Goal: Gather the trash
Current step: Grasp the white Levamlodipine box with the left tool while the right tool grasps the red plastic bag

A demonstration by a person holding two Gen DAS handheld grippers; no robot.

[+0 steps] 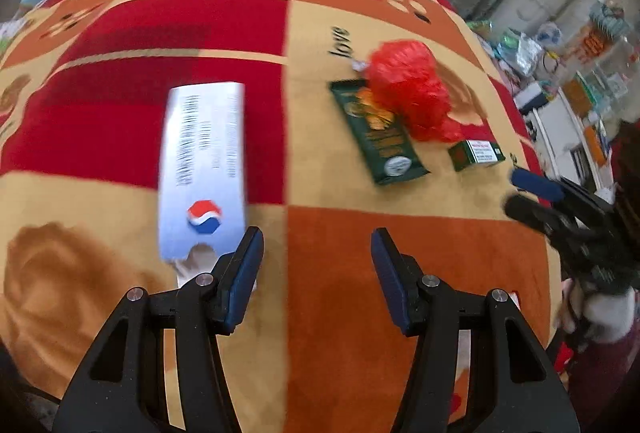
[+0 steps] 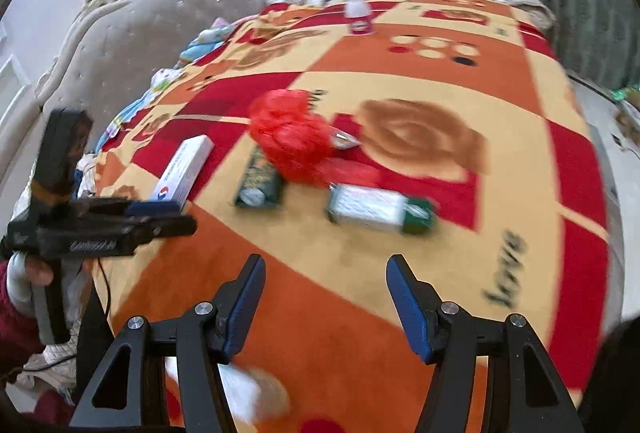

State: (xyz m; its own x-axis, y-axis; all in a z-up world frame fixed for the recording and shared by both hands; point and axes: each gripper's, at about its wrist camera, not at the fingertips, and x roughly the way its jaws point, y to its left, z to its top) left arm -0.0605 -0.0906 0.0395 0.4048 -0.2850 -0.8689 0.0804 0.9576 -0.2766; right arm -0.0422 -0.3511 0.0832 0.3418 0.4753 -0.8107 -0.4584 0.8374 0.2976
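Both your jaws released, nothing held: left gripper [image 1: 316, 245], right gripper [image 2: 324, 273]. Red plastic bag [image 1: 408, 89] on bed blanket [image 1: 360, 273], 1 o'clock from left gripper, overlapping green wrapper [image 1: 380, 145]. Likely light, soft, slippery; pinch bunched top.
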